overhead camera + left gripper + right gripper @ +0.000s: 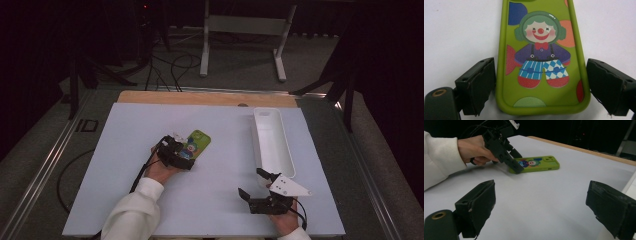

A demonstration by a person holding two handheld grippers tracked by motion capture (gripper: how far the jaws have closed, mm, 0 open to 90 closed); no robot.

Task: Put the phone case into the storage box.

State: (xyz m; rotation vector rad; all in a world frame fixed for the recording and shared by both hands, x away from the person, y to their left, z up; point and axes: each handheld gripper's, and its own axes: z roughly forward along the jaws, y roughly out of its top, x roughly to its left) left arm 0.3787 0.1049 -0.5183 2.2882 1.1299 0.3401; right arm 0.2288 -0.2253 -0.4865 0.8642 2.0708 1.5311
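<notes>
In the high view the left hand-held gripper is reaching over the near end of a lime-green rubbery phone case printed with a clown figure, which is lying flat on the white-topped desk left of centre. The left gripper view is showing what that angle hides: the two black jaws are standing wide apart on either side of the case's lower end, each just beside an edge, with a thin strip of desk showing between each jaw and the case, so nothing is gripped. The right gripper view is adding a side look, where the left hand-held gripper is tilting down onto the case and covering its near end, with the person's hand and white sleeve behind it. The right hand-held gripper is sitting near the desk's front right, jaws spread wide and holding nothing, well apart from the case. A long narrow white plastic tray is lying along the desk's right side, its near end just beside the right hand-held gripper. Beyond the desk, cables and a pale metal frame are standing on the dark floor.
</notes>
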